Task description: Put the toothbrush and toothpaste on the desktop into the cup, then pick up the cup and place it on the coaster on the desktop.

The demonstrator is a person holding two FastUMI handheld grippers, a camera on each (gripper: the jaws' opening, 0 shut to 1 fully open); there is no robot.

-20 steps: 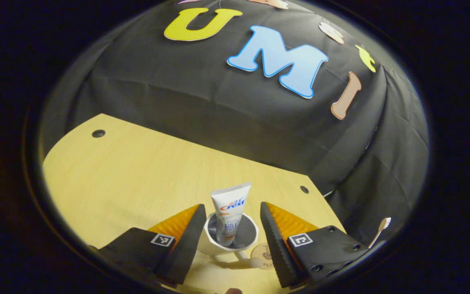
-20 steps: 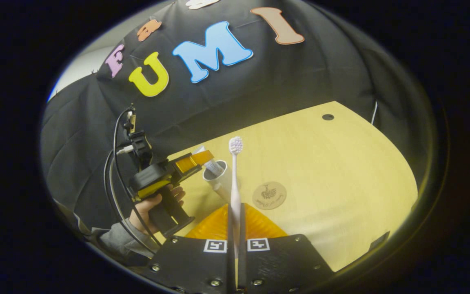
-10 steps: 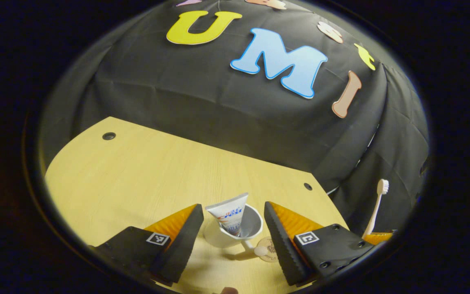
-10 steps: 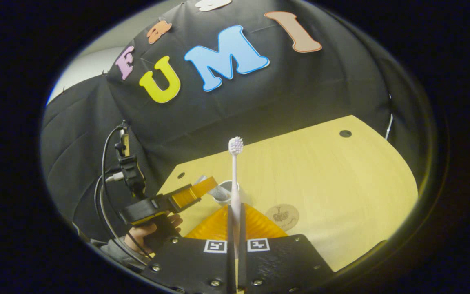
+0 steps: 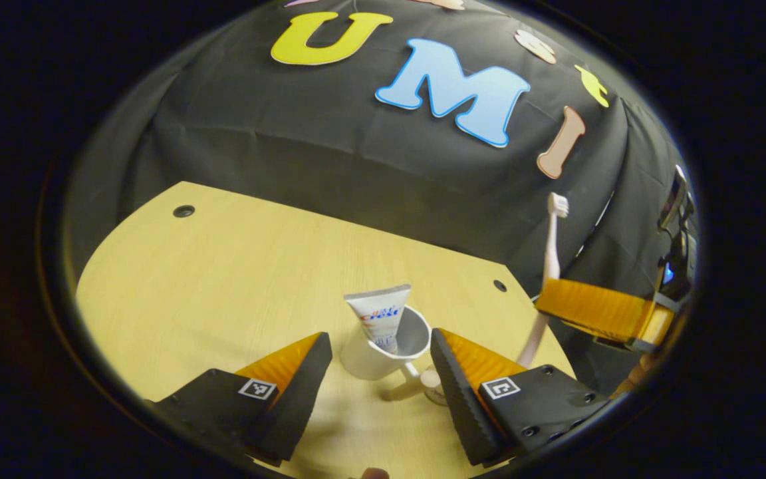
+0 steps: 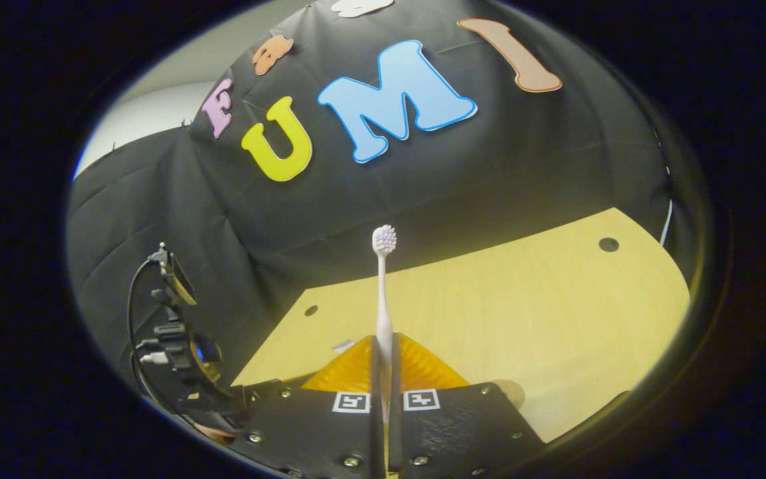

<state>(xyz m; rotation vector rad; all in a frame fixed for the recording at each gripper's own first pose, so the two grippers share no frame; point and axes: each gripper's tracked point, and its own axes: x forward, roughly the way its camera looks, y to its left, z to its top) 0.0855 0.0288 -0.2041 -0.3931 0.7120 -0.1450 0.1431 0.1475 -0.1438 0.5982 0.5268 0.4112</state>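
With the toothpaste point(image 5: 381, 317) already standing in the cup point(image 5: 383, 346) between the wide-open left gripper point(image 5: 380, 362), the right gripper point(image 6: 383, 406), clamping the toothbrush point(image 6: 383, 293) upright, should lower its handle end into the cup's free side.

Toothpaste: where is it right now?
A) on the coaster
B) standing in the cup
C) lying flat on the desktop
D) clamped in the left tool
B: in the left gripper view the toothpaste stands in the cup, its flat crimped end above the rim, while the left tool sits open with its fingers on either side of the cup and clear of the tube.
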